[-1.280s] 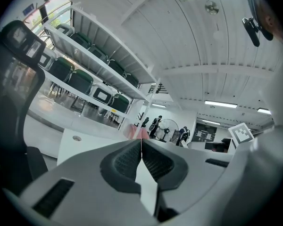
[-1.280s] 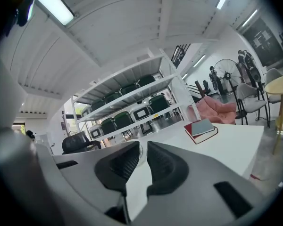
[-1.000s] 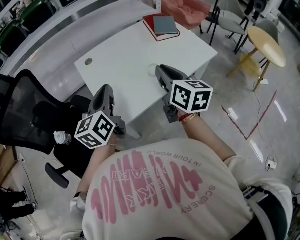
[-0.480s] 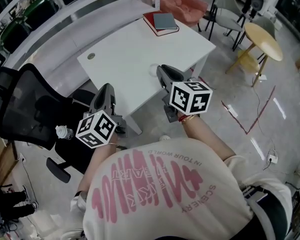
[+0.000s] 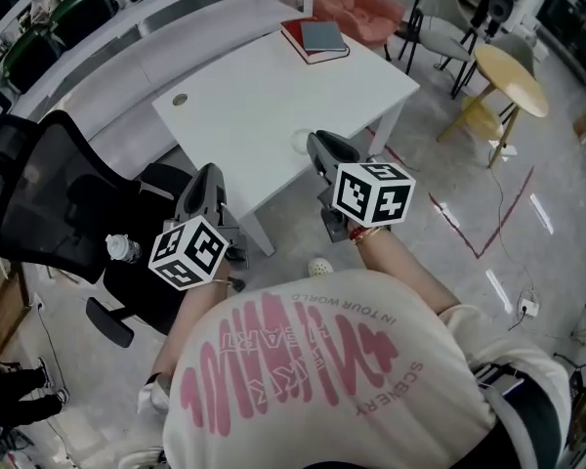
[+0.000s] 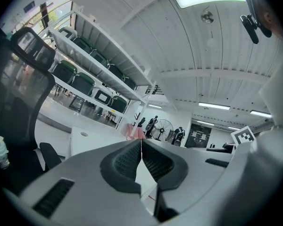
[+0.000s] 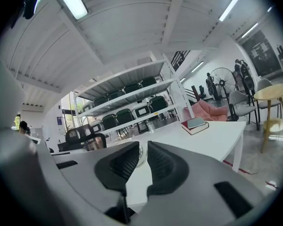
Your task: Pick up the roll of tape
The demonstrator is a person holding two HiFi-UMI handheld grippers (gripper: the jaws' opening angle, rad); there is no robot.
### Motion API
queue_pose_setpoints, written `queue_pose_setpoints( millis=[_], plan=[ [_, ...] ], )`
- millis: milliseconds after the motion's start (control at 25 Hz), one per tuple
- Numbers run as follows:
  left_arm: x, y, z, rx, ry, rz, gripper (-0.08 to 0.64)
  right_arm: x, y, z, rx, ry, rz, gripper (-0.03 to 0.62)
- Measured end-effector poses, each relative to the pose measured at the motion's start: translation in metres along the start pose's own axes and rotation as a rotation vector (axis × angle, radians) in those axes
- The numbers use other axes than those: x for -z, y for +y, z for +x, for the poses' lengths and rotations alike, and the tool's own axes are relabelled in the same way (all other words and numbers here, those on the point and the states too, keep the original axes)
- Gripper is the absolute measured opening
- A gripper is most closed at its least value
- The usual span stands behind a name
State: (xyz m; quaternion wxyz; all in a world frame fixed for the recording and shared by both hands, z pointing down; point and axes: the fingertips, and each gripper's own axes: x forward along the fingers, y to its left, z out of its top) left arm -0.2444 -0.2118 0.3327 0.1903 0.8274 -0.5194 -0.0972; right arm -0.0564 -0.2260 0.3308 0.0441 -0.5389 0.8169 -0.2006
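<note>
The roll of tape (image 5: 300, 141) is a small pale ring on the white table (image 5: 244, 106), near its front edge. It is partly hidden behind my right gripper (image 5: 315, 145), which is held level just short of it. In the right gripper view the tape (image 7: 140, 155) shows through the narrow gap between the dark pads (image 7: 161, 163); the jaws are open with nothing between them. My left gripper (image 5: 206, 176) hovers off the table's left front edge, over the chair, and its jaws meet at the tips in the left gripper view (image 6: 141, 144), holding nothing.
A red book with a grey one on top (image 5: 315, 39) lies at the table's far corner. A black mesh office chair (image 5: 49, 203) with a small bottle (image 5: 122, 249) stands on the left. A round wooden side table (image 5: 511, 80) and grey chairs are on the right. Shelving runs behind.
The person and both grippers have shifted a little along the table's front; the table looks slightly farther off. A small ball on the floor has come into view. Neither gripper's jaws have changed.
</note>
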Motion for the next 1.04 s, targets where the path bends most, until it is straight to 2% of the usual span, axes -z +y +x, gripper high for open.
queue_pose_setpoints(
  millis=[320, 640, 880, 1040],
  plan=[
    [0.003, 0.005, -0.020, -0.004, -0.003, -0.010, 0.025, 0.013, 0.015, -0.011, 0.015, 0.009, -0.062, 0.069],
    [0.004, 0.009, -0.038, 0.002, 0.003, -0.012, 0.025, 0.023, 0.025, -0.024, 0.029, 0.012, -0.028, 0.069],
    [0.009, 0.007, -0.046, 0.004, 0.010, -0.016, 0.025, 0.026, 0.033, -0.032, 0.048, 0.016, -0.151, 0.069],
    [0.009, 0.005, -0.054, 0.008, 0.016, -0.015, 0.025, 0.028, 0.041, -0.039, 0.051, 0.022, -0.190, 0.069]
  ],
)
